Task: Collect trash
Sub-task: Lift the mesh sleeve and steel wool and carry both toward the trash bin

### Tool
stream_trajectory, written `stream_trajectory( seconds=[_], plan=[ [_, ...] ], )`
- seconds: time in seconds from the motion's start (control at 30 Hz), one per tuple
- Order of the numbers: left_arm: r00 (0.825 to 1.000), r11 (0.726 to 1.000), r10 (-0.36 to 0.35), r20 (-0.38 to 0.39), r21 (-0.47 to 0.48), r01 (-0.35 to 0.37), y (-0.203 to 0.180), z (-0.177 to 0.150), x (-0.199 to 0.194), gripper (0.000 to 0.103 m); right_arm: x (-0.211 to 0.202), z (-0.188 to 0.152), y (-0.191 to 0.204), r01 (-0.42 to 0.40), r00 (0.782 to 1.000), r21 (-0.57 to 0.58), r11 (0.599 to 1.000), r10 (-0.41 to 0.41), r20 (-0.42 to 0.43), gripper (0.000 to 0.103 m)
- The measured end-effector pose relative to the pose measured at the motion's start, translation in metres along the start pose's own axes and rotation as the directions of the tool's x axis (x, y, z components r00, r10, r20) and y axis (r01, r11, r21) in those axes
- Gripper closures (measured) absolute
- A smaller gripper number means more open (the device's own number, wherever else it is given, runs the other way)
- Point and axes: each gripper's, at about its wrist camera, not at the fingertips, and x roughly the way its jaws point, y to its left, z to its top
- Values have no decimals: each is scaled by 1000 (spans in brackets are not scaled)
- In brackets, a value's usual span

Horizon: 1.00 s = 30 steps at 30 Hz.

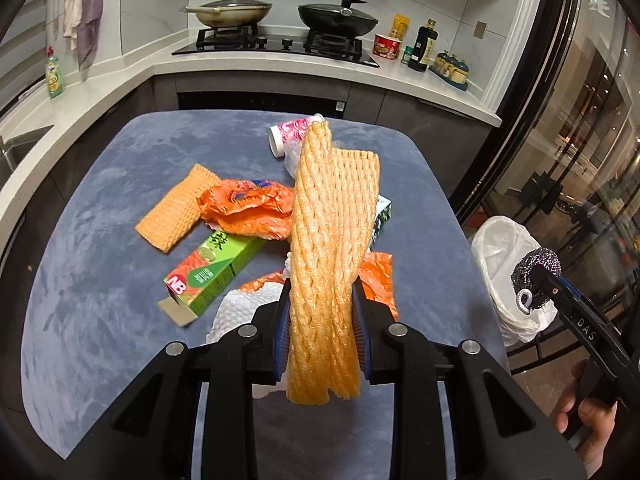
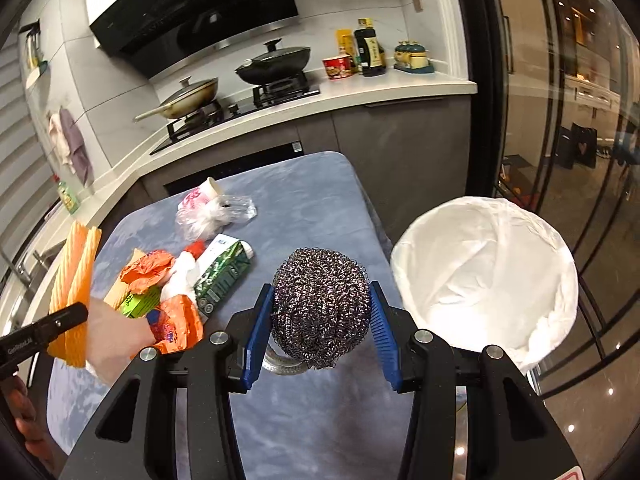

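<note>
Foam, wire, film and card on a matt blue cloth

The foam net sleeve point(image 1: 332, 240) looks soft, ribbed and matt orange; the steel wool scourer point(image 2: 320, 306) is a rough ball of shiny coiled metal wire. The table cover point(image 1: 100, 300) reads as mottled, velvety blue cloth. The orange wrapper point(image 1: 244, 210) is crinkled glossy plastic film, the green carton point(image 1: 212, 270) smooth printed card. The bin liner point(image 2: 486, 276) is thin, wrinkled white plastic. Both grippers show matt black plastic arms with ridged blue pads point(image 2: 386, 346).
</note>
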Motion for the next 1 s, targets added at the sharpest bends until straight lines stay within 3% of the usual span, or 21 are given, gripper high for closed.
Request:
stream_trajectory(
  seconds=[0.3, 1.0],
  plan=[
    [999, 1000, -23, -24, 5, 23, -10, -10, -1, 76, -7, -7, -11, -1, 1000, 16, 1000, 1, -2, 58],
    [984, 980, -167, 67, 121, 158, -79, 18, -30, 77, -31, 5, -52, 43, 996, 95, 995, -50, 71, 58]
  ],
)
